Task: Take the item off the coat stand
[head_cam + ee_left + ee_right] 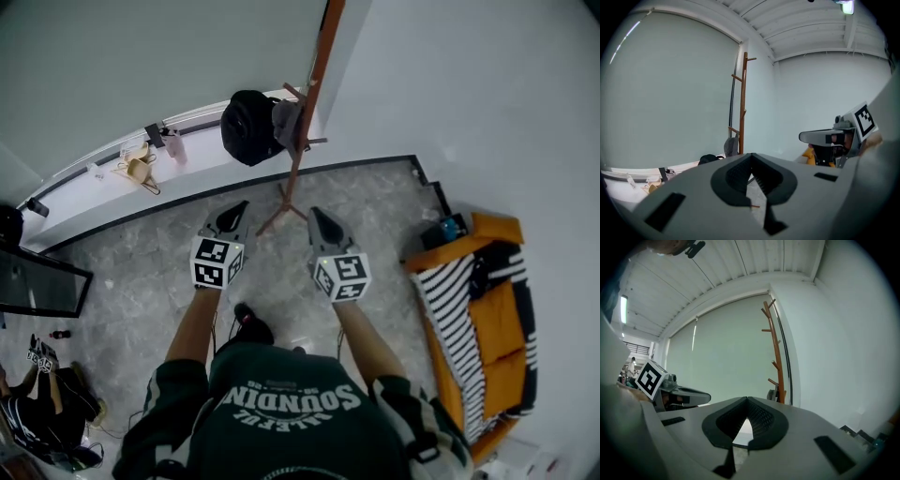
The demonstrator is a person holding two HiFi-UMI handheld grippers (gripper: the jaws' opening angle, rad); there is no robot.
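Where the wooden coat stand [302, 141] rises beside the window ledge [197, 159], a rounded black bag [247, 127] and a grey item [285, 120] hang low on it. The left gripper [238, 208] and right gripper [316, 216] hover apart from them, fingers [736, 176] clenched together, grasping nothing.

Dark green tee [281, 417] (white lettering); grey left claw [242, 207], right claw [314, 215]
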